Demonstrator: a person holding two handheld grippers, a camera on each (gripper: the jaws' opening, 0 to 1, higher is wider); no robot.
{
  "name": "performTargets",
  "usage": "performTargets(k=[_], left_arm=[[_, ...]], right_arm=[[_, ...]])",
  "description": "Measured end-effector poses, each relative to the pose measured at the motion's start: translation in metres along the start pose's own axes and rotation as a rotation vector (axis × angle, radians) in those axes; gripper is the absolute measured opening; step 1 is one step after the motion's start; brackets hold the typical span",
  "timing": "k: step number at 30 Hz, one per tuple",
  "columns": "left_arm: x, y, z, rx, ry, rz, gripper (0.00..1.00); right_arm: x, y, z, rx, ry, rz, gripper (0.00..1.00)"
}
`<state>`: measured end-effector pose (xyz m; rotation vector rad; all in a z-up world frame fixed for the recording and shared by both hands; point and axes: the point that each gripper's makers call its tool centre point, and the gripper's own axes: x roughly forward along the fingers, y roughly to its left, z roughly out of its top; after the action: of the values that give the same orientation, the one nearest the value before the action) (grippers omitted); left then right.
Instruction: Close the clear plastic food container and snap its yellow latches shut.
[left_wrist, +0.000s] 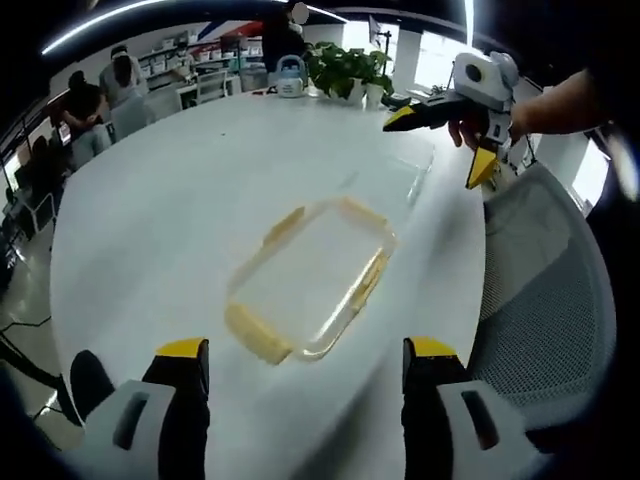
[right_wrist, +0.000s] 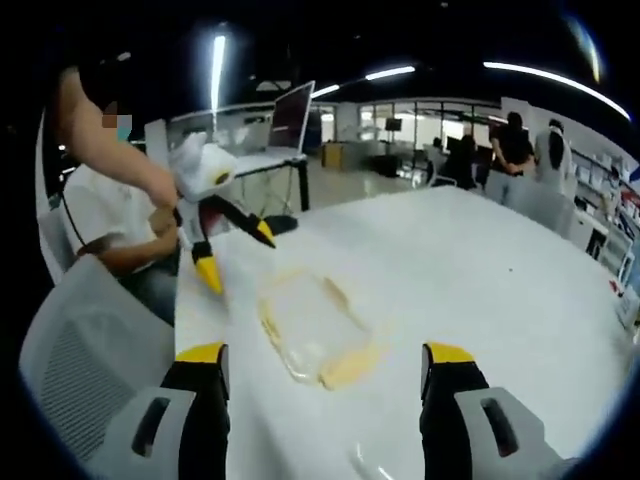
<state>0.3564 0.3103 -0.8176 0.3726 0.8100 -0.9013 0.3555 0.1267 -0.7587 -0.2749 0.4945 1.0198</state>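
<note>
While both grippers (left_wrist: 305, 365) (right_wrist: 325, 370) gape over the container (left_wrist: 310, 280) — plants (left_wrist: 350, 70) versus laptop (right_wrist: 290, 115).

You have bare white table (left_wrist: 180, 200) all around the container (left_wrist: 310, 280); a mesh chair (left_wrist: 550, 300) crowds its edge.

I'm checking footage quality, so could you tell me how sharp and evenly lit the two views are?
Left gripper view: the clear container on the white table is soft and smeared, and the windows behind the plant are blown out. Right gripper view: the container is blurred too, ceiling light strips glare, and straight lines bow near the edges.
</note>
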Motion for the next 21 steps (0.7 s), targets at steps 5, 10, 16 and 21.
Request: performTargets(k=[5, 10, 16, 21], left_arm=[[0.003, 0.001, -0.002, 0.017, 0.015, -0.016, 0.79], [0.005, 0.003, -0.003, 0.043, 0.037, -0.041, 0.79], [0.009, 0.006, -0.011, 0.108, 0.092, -0.075, 0.79], [0.011, 0.014, -0.011, 0.138, 0.113, -0.085, 0.78]], right_arm=[[0.006, 0.003, -0.001, -0.031, 0.025, 0.031, 0.78], [0.013, 0.004, -0.005, -0.049, 0.049, 0.051, 0.78], [0.018, 0.007, -0.010, -0.086, 0.087, 0.078, 0.78], [0.022, 0.003, -0.010, -0.097, 0.104, 0.084, 0.77]])
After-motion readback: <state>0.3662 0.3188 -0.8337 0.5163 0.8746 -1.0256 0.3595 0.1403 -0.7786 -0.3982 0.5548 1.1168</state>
